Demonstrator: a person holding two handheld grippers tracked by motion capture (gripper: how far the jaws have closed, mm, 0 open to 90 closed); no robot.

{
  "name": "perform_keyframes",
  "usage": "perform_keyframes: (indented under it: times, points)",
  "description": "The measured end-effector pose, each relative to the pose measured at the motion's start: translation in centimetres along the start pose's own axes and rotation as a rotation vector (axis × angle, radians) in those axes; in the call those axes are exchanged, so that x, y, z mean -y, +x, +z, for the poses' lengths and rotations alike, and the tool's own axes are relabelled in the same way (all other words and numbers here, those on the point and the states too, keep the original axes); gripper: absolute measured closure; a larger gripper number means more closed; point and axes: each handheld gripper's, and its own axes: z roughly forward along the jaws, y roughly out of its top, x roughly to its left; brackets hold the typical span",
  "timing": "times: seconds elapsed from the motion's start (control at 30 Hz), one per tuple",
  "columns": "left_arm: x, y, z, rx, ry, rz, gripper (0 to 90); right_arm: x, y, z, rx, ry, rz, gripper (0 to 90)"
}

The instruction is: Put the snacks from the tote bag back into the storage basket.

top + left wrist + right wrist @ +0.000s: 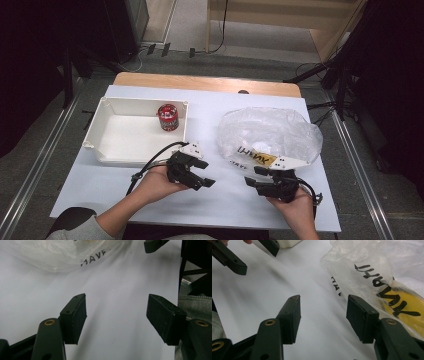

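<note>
A crumpled clear plastic bag (270, 132) with black lettering and a yellow patch lies on the right of the white table top (225, 200). My left gripper (206, 173) is held low over the table in front of the tray, pointing right, open and empty. Facing it from the right, my right gripper (252, 176) is open too, just in front of the bag's near edge. In the left gripper view the jaws (116, 312) stand wide over bare table, the bag (57, 255) ahead. In the right gripper view the open gripper (323, 312) has the bag (377, 270) beside its right jaw.
A white tray (130, 135) sits at the left of the table with a red can (168, 117) upright in its far right corner. The table's wooden far edge (205, 82) lies beyond. A grey sleeve (195, 305) hangs past the near table edge.
</note>
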Motion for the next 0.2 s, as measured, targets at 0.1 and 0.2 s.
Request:
perform_keyframes:
  times: [0.1,0.2]
  points:
    - [0.03,0.04,0.08,-0.003,0.013,0.003,32.8,0.0,0.02,0.01,-0.001,0.001,0.002,46.2]
    - [0.07,-0.08,0.19,-0.006,0.014,0.018,32.7,-0.01,0.03,0.07,-0.004,0.003,-0.008,46.1]
